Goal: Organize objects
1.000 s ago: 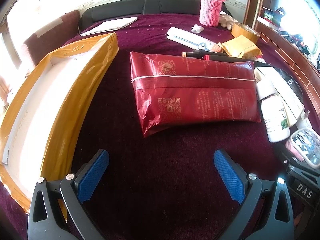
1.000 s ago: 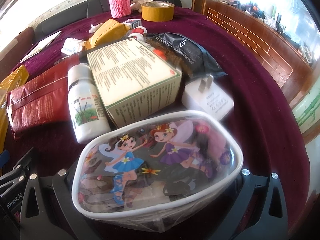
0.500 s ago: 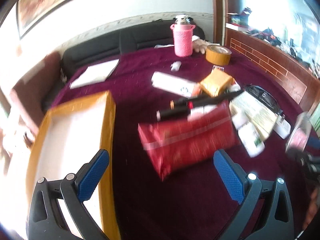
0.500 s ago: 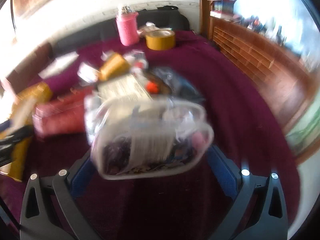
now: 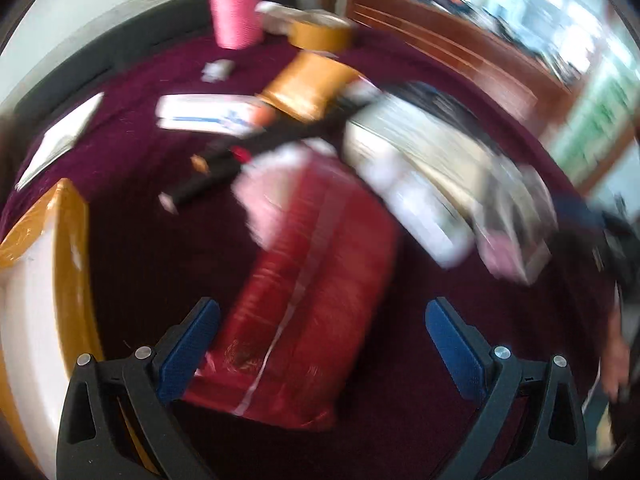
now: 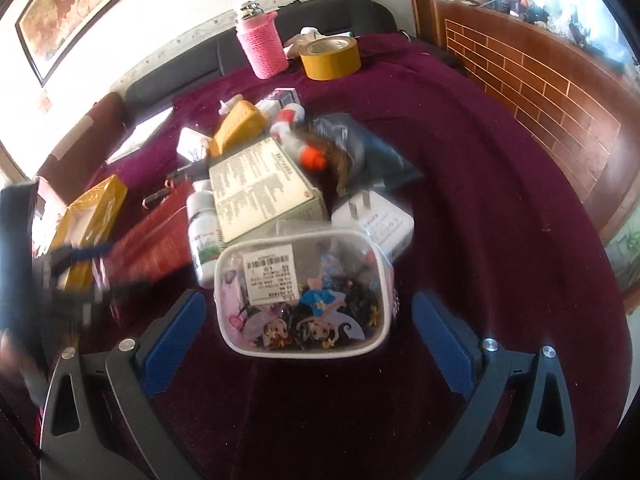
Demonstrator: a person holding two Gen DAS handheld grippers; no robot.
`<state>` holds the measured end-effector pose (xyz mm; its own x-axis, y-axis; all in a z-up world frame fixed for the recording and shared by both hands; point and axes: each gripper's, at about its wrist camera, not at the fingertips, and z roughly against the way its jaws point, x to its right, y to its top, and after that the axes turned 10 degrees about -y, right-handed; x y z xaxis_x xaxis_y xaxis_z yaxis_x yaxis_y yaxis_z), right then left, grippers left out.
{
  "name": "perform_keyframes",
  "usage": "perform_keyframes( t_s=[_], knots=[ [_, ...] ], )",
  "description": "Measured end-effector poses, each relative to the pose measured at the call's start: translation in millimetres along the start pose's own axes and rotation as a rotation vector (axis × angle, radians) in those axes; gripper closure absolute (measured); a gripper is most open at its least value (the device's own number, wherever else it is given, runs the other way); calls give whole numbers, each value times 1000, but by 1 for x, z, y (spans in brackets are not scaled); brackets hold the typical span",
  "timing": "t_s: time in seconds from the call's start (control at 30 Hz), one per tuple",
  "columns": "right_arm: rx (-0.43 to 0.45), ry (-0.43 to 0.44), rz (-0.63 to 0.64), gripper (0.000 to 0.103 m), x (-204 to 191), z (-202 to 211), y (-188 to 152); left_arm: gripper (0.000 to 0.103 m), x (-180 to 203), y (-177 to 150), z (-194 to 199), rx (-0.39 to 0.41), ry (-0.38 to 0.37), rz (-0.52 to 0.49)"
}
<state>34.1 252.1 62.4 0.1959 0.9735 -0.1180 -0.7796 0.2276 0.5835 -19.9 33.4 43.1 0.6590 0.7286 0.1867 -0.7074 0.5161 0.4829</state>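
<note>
My left gripper [image 5: 318, 348] is open over the near end of a red foil packet [image 5: 308, 292] on the maroon cloth; the view is motion-blurred. A yellow-taped open box [image 5: 48, 280] stands at its left. My right gripper [image 6: 308, 332] is open, with a clear fairy-print pouch [image 6: 304, 292] standing on the cloth between its fingers, touching neither. Behind the pouch lie a printed carton [image 6: 260, 184], a white bottle [image 6: 204, 228] and a white charger plug [image 6: 376, 220]. The left gripper shows blurred at the left of the right wrist view [image 6: 76, 268].
A pink knitted bottle [image 6: 262, 46] and a yellow tape roll [image 6: 330, 56] stand at the back. A yellow pouch [image 6: 236, 126], a black bag [image 6: 360, 152], a black stick [image 5: 248, 156] and a white tube [image 5: 204, 114] lie mid-table. A wooden wall [image 6: 540, 92] rises at right.
The right gripper opened and the fairy pouch left its grip; it now stands on the cloth. The left gripper swung right and down over the red packet.
</note>
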Motion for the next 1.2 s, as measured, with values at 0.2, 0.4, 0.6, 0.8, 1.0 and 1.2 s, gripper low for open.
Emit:
perform_keyframes(
  t_s=[0.2, 0.4, 0.6, 0.8, 1.0, 1.2],
  knots=[
    [37, -11, 43, 0, -4, 10, -4, 3, 21, 2, 23, 111, 182, -36],
    [69, 6, 94, 0, -19, 26, 1, 38, 4, 24, -8, 47, 175, 7],
    [85, 63, 107, 0, -26, 39, 13, 48, 16, 10, -12, 76, 177, 5],
    [68, 70, 123, 0, -30, 39, 17, 87, 12, -1, 16, 116, 157, 82],
    [14, 135, 194, 0, -54, 31, 23, 98, -12, -27, 65, 206, 113, 217],
    [-104, 318, 226, 1, -93, 10, 35, 70, -14, -33, 55, 188, 136, 207]
  ],
)
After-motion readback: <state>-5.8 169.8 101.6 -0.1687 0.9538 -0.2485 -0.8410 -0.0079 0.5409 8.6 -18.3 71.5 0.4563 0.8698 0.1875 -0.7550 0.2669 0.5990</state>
